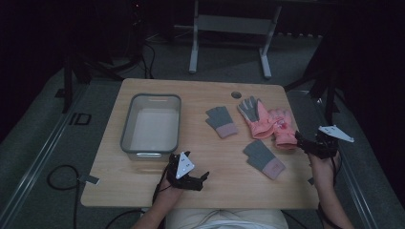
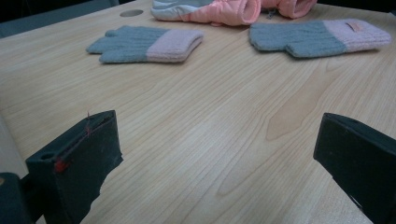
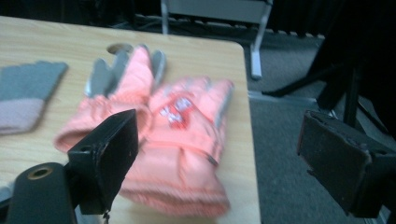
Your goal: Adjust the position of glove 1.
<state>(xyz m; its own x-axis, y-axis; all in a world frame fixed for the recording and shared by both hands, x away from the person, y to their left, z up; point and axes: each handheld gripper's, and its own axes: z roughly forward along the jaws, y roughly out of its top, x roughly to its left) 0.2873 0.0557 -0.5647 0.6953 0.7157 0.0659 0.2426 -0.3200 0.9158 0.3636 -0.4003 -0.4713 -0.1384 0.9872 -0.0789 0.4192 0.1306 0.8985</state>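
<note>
While the person's forearms come in from the near edge of the wooden surface (image 1: pixel 143 191), the left hand-held gripper (image 1: pixel 203 179) sits low over the near middle of it, its two black jaws spread wide with nothing between them but bare wood. The right hand-held gripper (image 1: pixel 298 138) is held at the right edge, its jaws likewise wide apart and empty, pointed at the cuff end of the nearer pink padded glove (image 3: pixel 187 154); one jaw sits just beside that cuff, though whether it touches cannot be told.

Ahead of the left gripper and toward the right lies a grey knitted glove with a pink cuff (image 1: pixel 263 160), flat on the wood, cuff toward the person. Just beyond it, by the right edge, the pink padded glove with a red printed patch lies partly against a second pink padded glove (image 1: pixel 255 119), whose grey fingers point away from the person.

Near the middle of the surface rests another grey knitted glove (image 1: pixel 221 121), also pink-cuffed, apart from the rest. On the left stands a grey plastic bin (image 1: pixel 126 129). A round cable hole (image 1: pixel 236 94) sits near the far edge.
</note>
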